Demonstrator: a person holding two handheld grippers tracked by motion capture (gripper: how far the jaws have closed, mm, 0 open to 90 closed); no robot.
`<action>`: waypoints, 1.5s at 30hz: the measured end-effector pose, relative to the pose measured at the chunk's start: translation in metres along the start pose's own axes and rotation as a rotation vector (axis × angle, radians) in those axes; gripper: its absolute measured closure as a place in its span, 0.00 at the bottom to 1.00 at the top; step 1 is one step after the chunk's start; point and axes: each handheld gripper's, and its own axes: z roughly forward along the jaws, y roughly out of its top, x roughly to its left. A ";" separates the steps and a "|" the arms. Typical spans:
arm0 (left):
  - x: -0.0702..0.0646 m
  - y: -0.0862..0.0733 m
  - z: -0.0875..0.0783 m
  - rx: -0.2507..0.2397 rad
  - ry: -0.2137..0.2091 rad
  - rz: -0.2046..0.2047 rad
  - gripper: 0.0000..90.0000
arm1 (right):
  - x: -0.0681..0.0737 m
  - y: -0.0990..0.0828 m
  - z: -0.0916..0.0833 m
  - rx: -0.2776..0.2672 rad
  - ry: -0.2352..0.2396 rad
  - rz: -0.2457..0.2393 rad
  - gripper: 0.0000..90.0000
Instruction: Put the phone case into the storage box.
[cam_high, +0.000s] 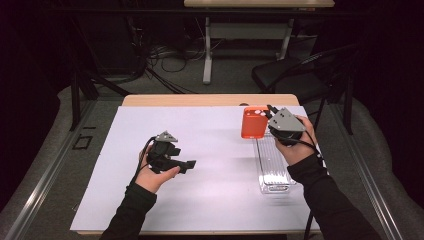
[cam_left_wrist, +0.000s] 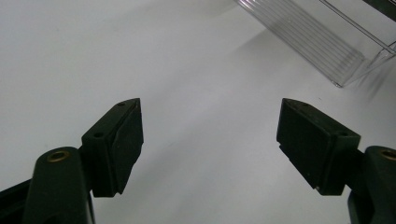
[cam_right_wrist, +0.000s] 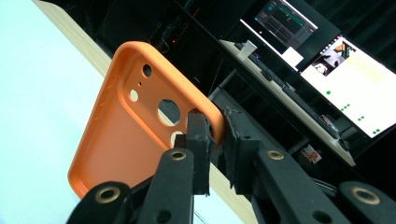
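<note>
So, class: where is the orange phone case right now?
In the high view the orange phone case is at the table's far right, held off the surface by the right gripper, above the clear tray.

Room: dark all around; the far floor and chair are hard to see.
White sheet (cam_high: 210, 165): bright, lit from above; the brightest thing in the high view.
Shadows: soft and faint, a small one under the left gripper (cam_high: 167, 152).
Clear tray (cam_high: 272, 165): shiny glints near the sheet's right edge.
High view: a bit soft and grainy.
Left gripper view: white surface pale and hazy, tray ridges blurred.
Right gripper view: orange phone case (cam_right_wrist: 135, 126) sharp; screens (cam_right_wrist: 345, 84) behind glow bright, slightly blurred.
</note>
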 end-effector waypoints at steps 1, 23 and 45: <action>0.000 0.000 0.000 0.000 0.000 0.000 0.26 | -0.001 -0.001 0.000 0.001 -0.001 -0.001 0.90; 0.002 -0.001 -0.001 -0.010 -0.002 -0.012 0.26 | -0.027 -0.024 0.009 0.041 -0.060 0.002 0.90; 0.003 -0.002 -0.004 -0.041 -0.002 -0.029 0.25 | -0.031 -0.050 0.038 0.088 -0.071 -0.032 0.90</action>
